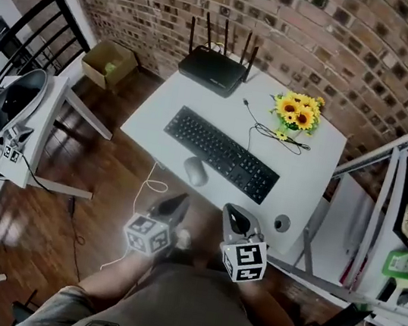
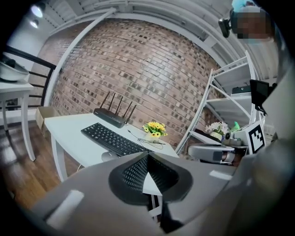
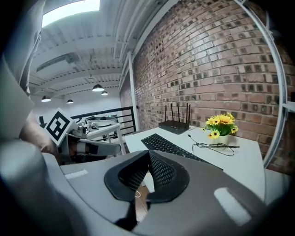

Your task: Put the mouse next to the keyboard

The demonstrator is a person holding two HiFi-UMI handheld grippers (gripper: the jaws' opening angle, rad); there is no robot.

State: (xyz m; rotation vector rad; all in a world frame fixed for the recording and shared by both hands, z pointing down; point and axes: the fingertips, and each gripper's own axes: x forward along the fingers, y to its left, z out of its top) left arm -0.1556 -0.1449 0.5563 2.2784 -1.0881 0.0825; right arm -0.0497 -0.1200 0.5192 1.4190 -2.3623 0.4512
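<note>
A grey mouse [image 1: 195, 171] lies on the white table [image 1: 159, 105], just in front of the black keyboard [image 1: 221, 153] near its middle. Both grippers hover off the table's near edge, above the wooden floor. The left gripper [image 1: 176, 206] is shut and holds nothing, and the mouse lies a short way ahead of it. To its right, the right gripper [image 1: 236, 219] is shut and also holds nothing. In the left gripper view the mouse [image 2: 109, 156] and keyboard [image 2: 113, 138] show beyond the closed left gripper [image 2: 147, 156]. In the right gripper view the keyboard [image 3: 168, 145] shows past the right gripper [image 3: 149, 154]; the mouse is hidden.
A black router [image 1: 214, 68] with antennas stands at the table's back. Sunflowers [image 1: 296, 112] and a thin black cable [image 1: 270, 134] lie at the back right. A small round object [image 1: 281, 223] sits at the near right corner. A cardboard box [image 1: 110, 64], a side table [image 1: 18, 121] and white shelving [image 1: 378, 224] flank the table.
</note>
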